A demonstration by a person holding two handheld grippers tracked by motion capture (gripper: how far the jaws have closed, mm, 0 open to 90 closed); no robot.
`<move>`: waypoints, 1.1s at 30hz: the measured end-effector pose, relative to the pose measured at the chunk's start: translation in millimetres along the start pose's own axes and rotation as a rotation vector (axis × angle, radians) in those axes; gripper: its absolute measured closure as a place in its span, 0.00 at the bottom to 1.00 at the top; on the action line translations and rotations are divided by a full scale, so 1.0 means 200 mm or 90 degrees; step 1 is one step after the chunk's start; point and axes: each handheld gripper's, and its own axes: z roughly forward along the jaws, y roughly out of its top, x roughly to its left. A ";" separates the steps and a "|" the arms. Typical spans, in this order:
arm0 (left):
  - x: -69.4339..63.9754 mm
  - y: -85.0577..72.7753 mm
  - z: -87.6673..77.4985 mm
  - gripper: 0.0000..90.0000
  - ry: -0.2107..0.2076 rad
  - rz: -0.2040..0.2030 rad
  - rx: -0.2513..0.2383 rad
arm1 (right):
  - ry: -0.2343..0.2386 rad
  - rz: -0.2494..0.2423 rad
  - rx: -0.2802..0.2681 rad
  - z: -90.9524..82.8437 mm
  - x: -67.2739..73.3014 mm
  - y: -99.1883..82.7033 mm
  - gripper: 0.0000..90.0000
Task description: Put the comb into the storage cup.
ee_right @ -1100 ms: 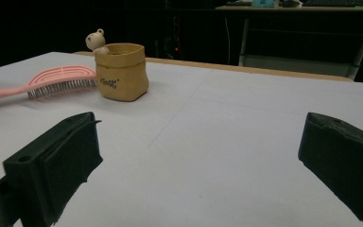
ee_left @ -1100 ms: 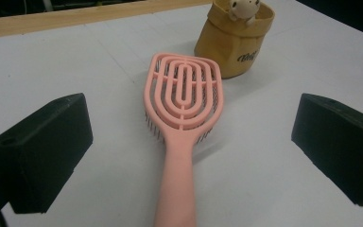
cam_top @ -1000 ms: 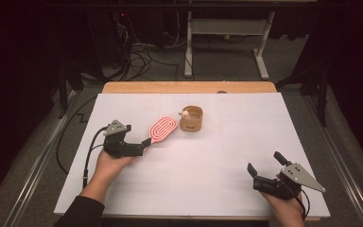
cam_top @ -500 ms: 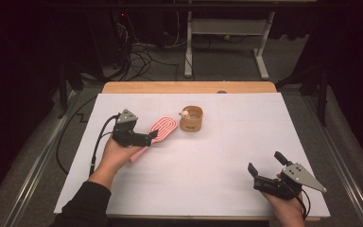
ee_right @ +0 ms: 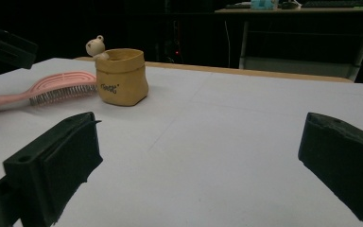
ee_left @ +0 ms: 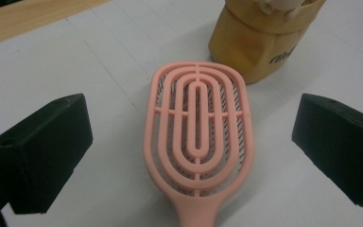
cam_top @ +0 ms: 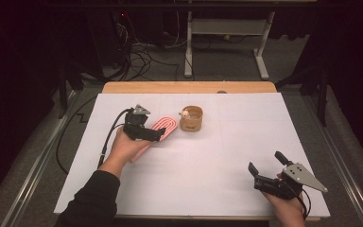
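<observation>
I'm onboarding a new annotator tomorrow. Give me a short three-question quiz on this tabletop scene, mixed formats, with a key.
1. True or false: the left gripper is shut on the pink hairbrush.
2. Multiple choice: what stands just beyond the brush's head? A) a glass bottle B) a tan pot with a small bear figure C) a metal bowl
3. Short answer: does the brush lie with its bristles up or down?

Key:
1. False; its fingers stand apart on either side of the brush.
2. B, the tan pot.
3. Down, against the white table.
</observation>
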 end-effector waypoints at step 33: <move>-0.05 0.05 0.23 0.08 0.044 0.000 0.140 | 0.004 0.007 -0.004 0.00 0.00 0.00 0.00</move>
